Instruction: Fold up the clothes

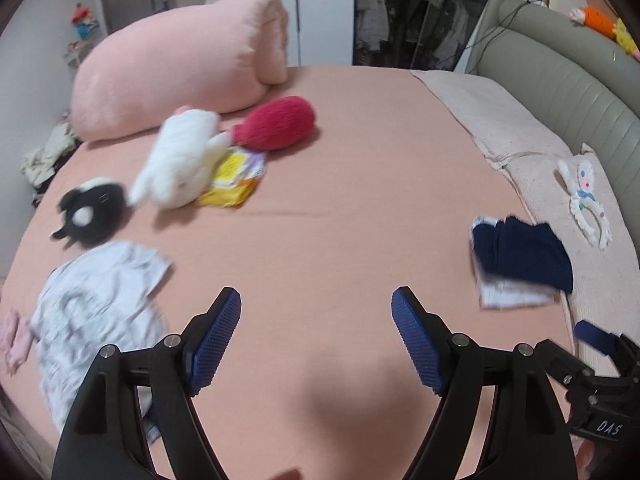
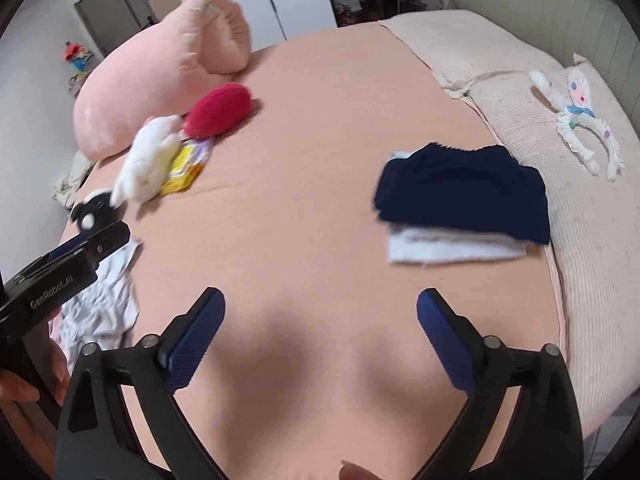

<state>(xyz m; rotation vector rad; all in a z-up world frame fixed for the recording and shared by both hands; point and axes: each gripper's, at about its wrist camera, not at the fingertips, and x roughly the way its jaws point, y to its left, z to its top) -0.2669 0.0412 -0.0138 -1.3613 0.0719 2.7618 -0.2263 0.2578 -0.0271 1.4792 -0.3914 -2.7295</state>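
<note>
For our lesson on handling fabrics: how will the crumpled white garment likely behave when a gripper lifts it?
The white garment lies wrinkled and flat on the bed, so it is probably floppy and would drape. It looks thin, so likely light. Pinched at one point, it may bunch.

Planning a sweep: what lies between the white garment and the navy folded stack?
Only bare pink sheet between white garment and navy stack, clearest in right wrist view.
</note>
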